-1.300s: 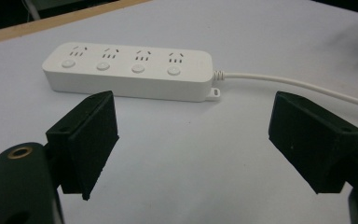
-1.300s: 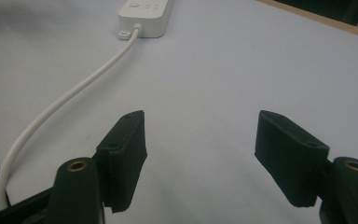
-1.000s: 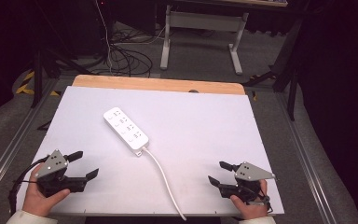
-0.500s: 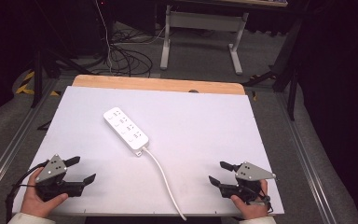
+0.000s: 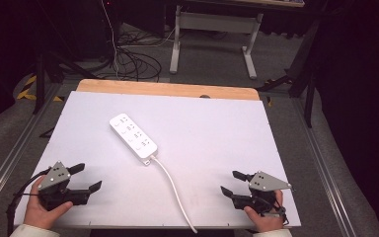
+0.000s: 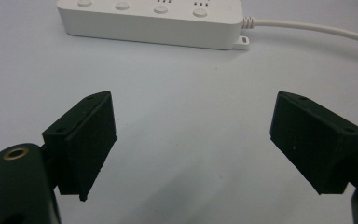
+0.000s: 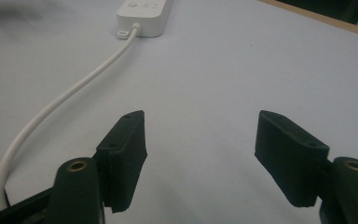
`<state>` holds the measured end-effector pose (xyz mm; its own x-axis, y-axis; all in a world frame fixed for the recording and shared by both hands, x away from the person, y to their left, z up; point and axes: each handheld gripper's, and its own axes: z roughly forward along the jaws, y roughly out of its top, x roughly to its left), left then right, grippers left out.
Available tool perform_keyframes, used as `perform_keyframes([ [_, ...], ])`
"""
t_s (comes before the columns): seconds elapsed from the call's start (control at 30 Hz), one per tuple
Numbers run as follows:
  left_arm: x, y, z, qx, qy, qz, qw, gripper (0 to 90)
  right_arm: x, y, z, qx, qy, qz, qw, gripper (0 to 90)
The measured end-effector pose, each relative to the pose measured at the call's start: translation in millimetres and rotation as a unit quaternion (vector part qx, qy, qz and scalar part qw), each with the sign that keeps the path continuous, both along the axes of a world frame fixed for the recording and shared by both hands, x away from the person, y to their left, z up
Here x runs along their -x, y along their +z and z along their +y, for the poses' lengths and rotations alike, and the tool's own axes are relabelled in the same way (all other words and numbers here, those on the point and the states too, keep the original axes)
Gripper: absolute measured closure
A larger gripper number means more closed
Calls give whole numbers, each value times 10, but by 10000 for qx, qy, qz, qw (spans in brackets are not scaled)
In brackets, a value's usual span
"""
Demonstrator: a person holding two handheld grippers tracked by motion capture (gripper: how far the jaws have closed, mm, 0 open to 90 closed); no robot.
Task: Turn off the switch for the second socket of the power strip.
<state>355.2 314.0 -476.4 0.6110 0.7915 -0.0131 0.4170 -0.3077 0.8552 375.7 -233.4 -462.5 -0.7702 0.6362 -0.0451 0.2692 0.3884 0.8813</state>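
A white power strip [image 5: 133,138] lies at an angle on the white tabletop [image 5: 217,128], left of centre. Its white cable [image 5: 175,192] runs toward the near edge. My left gripper [image 5: 88,177] rests near the front left corner, held by a hand, jaws open and empty. My right gripper [image 5: 230,181] sits near the front right, also open and empty. In the left gripper view the open gripper [image 6: 193,135] faces the power strip [image 6: 154,23] and its cable [image 6: 307,30]. In the right gripper view the open gripper [image 7: 205,149] has the cable [image 7: 74,88] to its left and the strip [image 7: 144,14] far ahead.
A wooden strip [image 5: 168,89] edges the far side of the table. Metal rails [image 5: 325,168] run along both sides. Beyond the table, black cables [image 5: 128,54] lie on the floor by a grey desk frame [image 5: 212,24].
My left gripper has shifted slightly toward the near edge of the table. The right gripper and the power strip have stayed put.
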Motion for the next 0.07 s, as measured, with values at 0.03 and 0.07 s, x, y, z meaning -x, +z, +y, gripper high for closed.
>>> perform_keyframes([
  [0.03,2,1,0,18,10,-10,10000,151,0,0,0,2,1,4,10000,343],
  [0.07,4,3,0,27,18,-4,10000,151,-1,-1,1,9,-1,0,10000,343],
])
